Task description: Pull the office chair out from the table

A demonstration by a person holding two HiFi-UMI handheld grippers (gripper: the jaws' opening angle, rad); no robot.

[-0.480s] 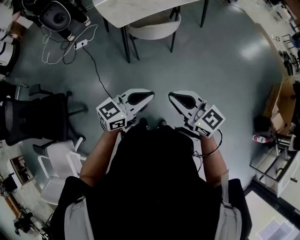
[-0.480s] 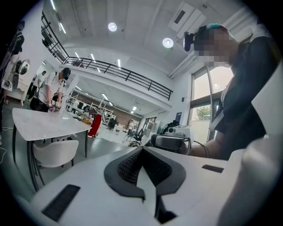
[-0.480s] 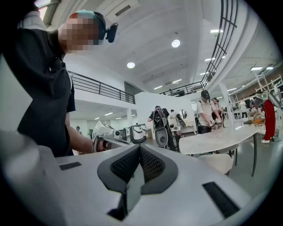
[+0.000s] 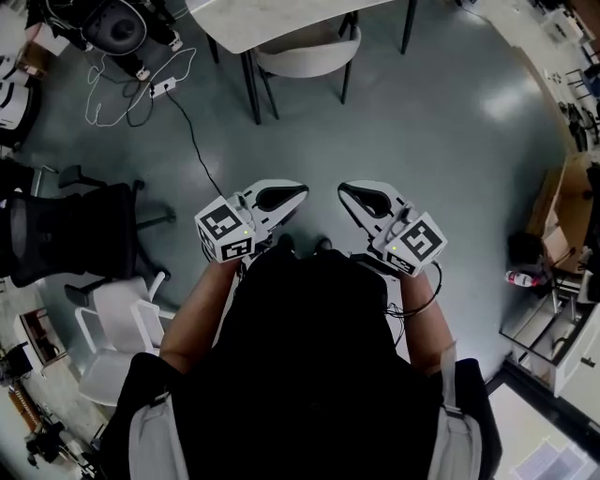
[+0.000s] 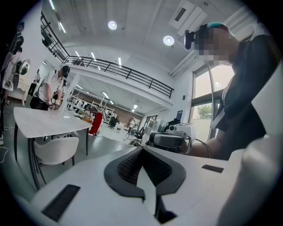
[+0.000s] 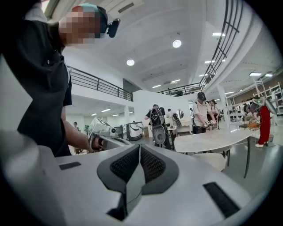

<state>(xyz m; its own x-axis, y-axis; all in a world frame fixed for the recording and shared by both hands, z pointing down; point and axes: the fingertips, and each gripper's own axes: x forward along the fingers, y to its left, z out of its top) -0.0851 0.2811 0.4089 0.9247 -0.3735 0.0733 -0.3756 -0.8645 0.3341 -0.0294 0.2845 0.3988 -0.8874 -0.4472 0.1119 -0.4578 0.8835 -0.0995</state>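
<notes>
The office chair [image 4: 307, 56] is sitting tucked under the white counter [image 4: 262, 21], well apart from the person, who is holding the left tongs [image 4: 298, 191] and right tongs [image 4: 347, 194] clenched on nothing. Pulled crookedly, the chair could be snagging a counter leg, and a cable [image 4: 192, 141] trailing across the floor is risking a trip. Only the head view is showing that cable; the gripper views are showing people [image 5: 53, 90] standing beyond the counter.
</notes>
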